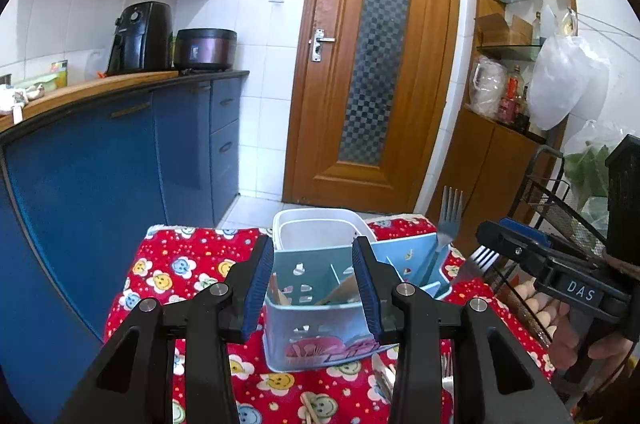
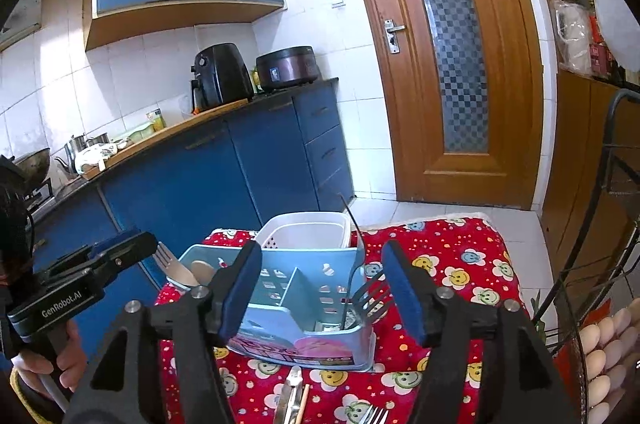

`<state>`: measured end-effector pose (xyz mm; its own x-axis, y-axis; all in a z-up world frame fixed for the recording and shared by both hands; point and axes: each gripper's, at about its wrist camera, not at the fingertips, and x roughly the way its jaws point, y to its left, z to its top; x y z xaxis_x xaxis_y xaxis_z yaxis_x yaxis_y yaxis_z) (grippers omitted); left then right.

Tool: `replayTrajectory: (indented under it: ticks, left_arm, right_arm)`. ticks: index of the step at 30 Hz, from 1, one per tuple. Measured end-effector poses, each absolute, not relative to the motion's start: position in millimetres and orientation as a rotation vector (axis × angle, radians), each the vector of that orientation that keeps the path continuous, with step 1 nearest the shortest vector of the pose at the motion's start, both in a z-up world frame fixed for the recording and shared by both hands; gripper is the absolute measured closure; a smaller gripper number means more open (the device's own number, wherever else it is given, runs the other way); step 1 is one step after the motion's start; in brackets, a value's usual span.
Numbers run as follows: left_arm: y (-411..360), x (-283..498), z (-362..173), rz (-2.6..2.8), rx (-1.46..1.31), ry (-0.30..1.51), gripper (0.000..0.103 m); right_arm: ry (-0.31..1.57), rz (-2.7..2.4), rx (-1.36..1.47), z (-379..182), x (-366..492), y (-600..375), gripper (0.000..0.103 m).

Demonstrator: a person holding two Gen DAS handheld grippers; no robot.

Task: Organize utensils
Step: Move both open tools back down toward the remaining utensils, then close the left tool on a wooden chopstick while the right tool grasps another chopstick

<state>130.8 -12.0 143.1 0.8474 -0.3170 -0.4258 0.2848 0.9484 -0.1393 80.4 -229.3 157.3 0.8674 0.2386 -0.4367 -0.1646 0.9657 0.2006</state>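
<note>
Left tongs [image 1: 314,288] parted, nothing gripped, angled slightly downward. Right tongs [image 2: 322,294] parted wider, also empty. A hand [image 2: 60,348] grips each handle.

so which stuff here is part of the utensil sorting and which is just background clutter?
Job:
- blue caddy
- white basket behind it
- metal forks in caddy
- wooden utensils in caddy
- loose cutlery on red cloth

Lying about:
- air fryer
- rice cooker
- eggs
- door

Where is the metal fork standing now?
In the right wrist view the metal fork stands tines-up in the right compartment of the blue utensil caddy, in front of the white basket, on the red cloth.
</note>
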Motion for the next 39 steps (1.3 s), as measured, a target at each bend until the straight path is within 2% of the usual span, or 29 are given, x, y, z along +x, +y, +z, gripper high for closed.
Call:
replayTrajectory:
  ticks: [14, 39]
  left_arm:
    - [2.3, 100.8, 130.1, -0.306, -0.080, 0.509, 0.061]
    - [13.4, 83.0, 69.0, -0.289, -0.090, 0.690, 0.061]
  right_arm:
    - [0.478, 0.230, 0.195, 153.2, 41.5, -235.4, 0.034]
    - [0.663, 0.200, 0.267, 80.1, 8.2, -248.0, 0.034]
